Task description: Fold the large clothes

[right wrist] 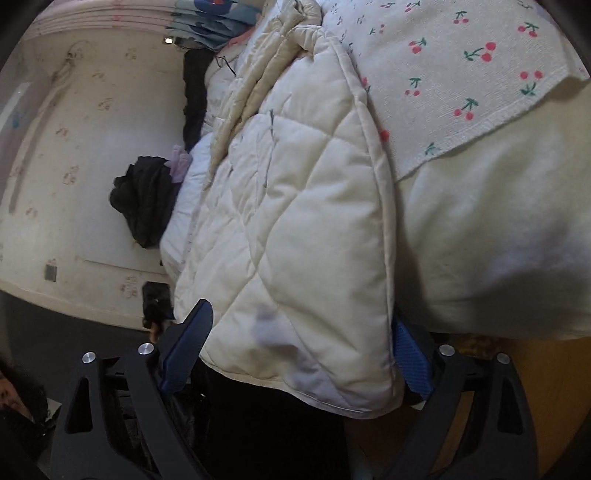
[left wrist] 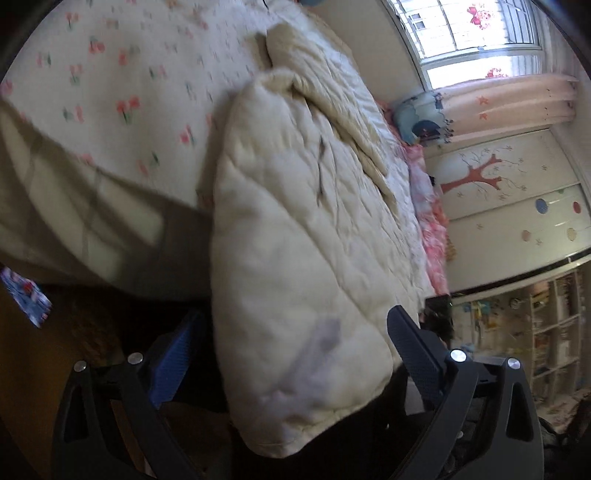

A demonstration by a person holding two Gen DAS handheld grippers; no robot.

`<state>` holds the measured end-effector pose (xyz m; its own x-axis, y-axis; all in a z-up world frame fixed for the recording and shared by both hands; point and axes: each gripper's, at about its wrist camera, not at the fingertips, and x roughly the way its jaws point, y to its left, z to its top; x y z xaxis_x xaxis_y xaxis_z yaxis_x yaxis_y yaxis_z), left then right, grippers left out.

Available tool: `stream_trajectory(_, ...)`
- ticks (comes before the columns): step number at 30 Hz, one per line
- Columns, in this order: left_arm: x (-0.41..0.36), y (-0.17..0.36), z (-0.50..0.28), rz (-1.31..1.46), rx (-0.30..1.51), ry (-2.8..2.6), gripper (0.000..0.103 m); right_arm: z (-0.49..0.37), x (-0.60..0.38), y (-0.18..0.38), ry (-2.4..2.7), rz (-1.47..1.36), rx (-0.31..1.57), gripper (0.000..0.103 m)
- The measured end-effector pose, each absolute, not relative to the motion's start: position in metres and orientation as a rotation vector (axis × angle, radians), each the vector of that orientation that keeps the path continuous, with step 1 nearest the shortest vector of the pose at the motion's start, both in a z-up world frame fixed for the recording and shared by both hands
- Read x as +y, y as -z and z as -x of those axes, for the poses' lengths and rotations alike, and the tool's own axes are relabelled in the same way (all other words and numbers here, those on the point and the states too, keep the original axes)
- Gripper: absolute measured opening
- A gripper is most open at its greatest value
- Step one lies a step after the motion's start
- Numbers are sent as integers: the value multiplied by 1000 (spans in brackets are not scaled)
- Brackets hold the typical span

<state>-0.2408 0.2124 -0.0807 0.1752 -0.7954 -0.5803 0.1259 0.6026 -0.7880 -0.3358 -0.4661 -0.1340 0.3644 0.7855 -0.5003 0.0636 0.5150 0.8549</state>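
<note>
On my left feed, the left gripper (left wrist: 295, 354) has its two fingers spread to either side of a thick end of the cream quilted coat (left wrist: 303, 258). The padded bulk fills the gap between them and bulges past the fingertips toward the camera. I cannot tell from this view whether the pads are actually pinching the fabric or only bracketing it; the blue pad (left wrist: 173, 365) on one side sits mostly in shadow beside the cloth.

On my right feed, the right gripper (right wrist: 295, 343) shows the same arrangement: another rounded end of the coat lies between its fingers, with the blue pad (right wrist: 410, 362) on one side pressed against the stitched edge seam and the other pad touching the opposite face. It looks clamped on the fabric.

Further out, the coat stretches away from both tools along the edge of the bed, its diamond quilting creased and one fold standing up as a ridge. It rests on the cherry-print sheet (right wrist: 461, 74), whose corner lies on the plain white mattress side (right wrist: 498, 229).

Beyond that, the right view shows a dark bundle of clothes (right wrist: 144, 199) by the far side of the coat. In the left view, a pink floral fabric (left wrist: 432, 221) runs along the coat's far edge, and behind it are a wardrobe with a tree decal (left wrist: 480, 173) and a bright window (left wrist: 476, 33).
</note>
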Motion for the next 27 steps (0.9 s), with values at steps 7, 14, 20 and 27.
stream_trajectory(7,189,90,258,716,1241,805,94,337,-471,155,-601,-1011,1114,90)
stream_trajectory(14,180,92,261,731,1230,738,66,338,-457,157,-702,-1026,1023,16)
stream_trajectory(20,184,48,270,734,1093,737,21,343,-452,95,-786,-1004,731,12)
stream_trajectory(27,178,-21,294,632,974,846,17,362,-446,19,-899,-898,592,12)
